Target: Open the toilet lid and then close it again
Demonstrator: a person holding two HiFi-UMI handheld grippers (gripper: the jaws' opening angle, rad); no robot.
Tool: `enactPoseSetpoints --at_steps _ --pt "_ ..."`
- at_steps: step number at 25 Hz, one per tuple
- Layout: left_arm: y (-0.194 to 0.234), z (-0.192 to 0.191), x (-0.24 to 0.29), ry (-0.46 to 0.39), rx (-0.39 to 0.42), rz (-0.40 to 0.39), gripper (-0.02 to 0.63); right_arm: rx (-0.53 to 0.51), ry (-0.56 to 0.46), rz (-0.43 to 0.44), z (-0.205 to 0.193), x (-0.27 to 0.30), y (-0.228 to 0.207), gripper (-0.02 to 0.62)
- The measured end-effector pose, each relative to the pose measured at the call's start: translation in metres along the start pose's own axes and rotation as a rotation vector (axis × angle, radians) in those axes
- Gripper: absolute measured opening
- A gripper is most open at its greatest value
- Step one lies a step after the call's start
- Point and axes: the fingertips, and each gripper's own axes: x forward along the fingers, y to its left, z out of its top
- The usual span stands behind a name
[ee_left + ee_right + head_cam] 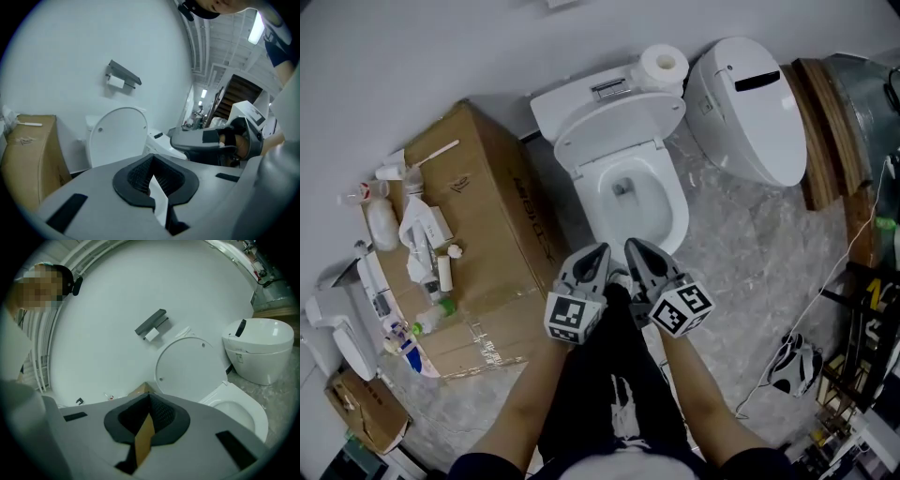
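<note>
The white toilet (pixel 675 202) stands against the wall with its lid (pixel 619 127) raised and leaning back on the tank, so the bowl is exposed. My left gripper (pixel 598 251) and right gripper (pixel 635 246) hover side by side just in front of the bowl's front rim, both shut and holding nothing. The upright lid (pixel 119 133) fills the middle of the left gripper view beyond the shut left gripper (pixel 152 161), with the right gripper (pixel 220 140) at the right. From the right gripper (pixel 149 401), the lid (pixel 187 366) and part of the seat show ahead.
A cardboard box (pixel 487 197) with toiletries on top stands left of the toilet. A second white toilet (pixel 750 108) sits to the right by wooden boards. A paper roll (pixel 663 64) rests on the tank. A shoe (pixel 795 364) and a cable lie on the floor at right.
</note>
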Motion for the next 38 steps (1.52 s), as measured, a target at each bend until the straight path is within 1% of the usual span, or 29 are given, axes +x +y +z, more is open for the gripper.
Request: enactPoseSetpoints --at_steps 3,6,9,11,12,14,17,19,21,23,24,27,36,37,38 --pt "-0.005 0.005 -0.007 -0.031 0.005 0.004 0.005 0.003 0.017 -0.006 -0.01 -0.008 0.002 0.006" --pt "-0.011 0.008 -0.011 -0.038 0.029 0.002 0.005 -0.01 0.024 0.002 -0.013 -0.012 0.006 0.006" --pt "-0.014 0.011 -0.014 -0.044 0.053 0.011 0.005 -0.061 0.042 0.017 -0.013 -0.012 0.011 0.006" --pt "-0.015 0.014 -0.015 -0.049 0.055 0.019 0.005 -0.115 0.057 0.027 -0.011 -0.012 0.014 0.006" --pt "-0.014 0.015 -0.016 -0.051 0.053 0.023 0.005 -0.161 0.07 0.033 -0.01 -0.011 0.017 0.006" --pt "-0.012 0.017 -0.017 -0.054 0.05 0.037 0.005 -0.297 0.101 0.045 -0.007 -0.007 0.021 0.006" --pt "-0.004 0.019 -0.019 -0.061 0.057 0.069 0.005 -0.558 0.153 0.085 0.005 0.004 0.03 0.006" --pt "0.0 0.019 -0.02 -0.067 0.046 0.08 0.005 -0.736 0.182 0.116 0.018 0.013 0.033 0.006" --pt "0.004 0.02 -0.022 -0.073 0.031 0.089 0.005 -0.906 0.219 0.126 0.031 0.024 0.034 0.006" --pt "0.009 0.02 -0.023 -0.077 0.024 0.099 0.005 -1.05 0.25 0.121 0.043 0.037 0.032 0.006" --pt "0.011 0.02 -0.023 -0.079 0.02 0.104 0.005 -1.103 0.256 0.118 0.049 0.043 0.031 0.008" --pt "0.014 0.022 -0.021 -0.084 0.013 0.111 0.005 -1.206 0.267 0.11 0.064 0.061 0.026 0.008" --pt "0.02 0.027 -0.009 -0.091 0.005 0.115 0.005 -1.407 0.337 0.108 0.09 0.105 0.018 0.011" --pt "0.02 0.027 -0.007 -0.094 0.004 0.117 0.005 -1.429 0.352 0.106 0.092 0.11 0.016 0.031" --pt "0.021 0.028 -0.006 -0.097 0.003 0.12 0.005 -1.449 0.371 0.103 0.093 0.114 0.014 0.088"
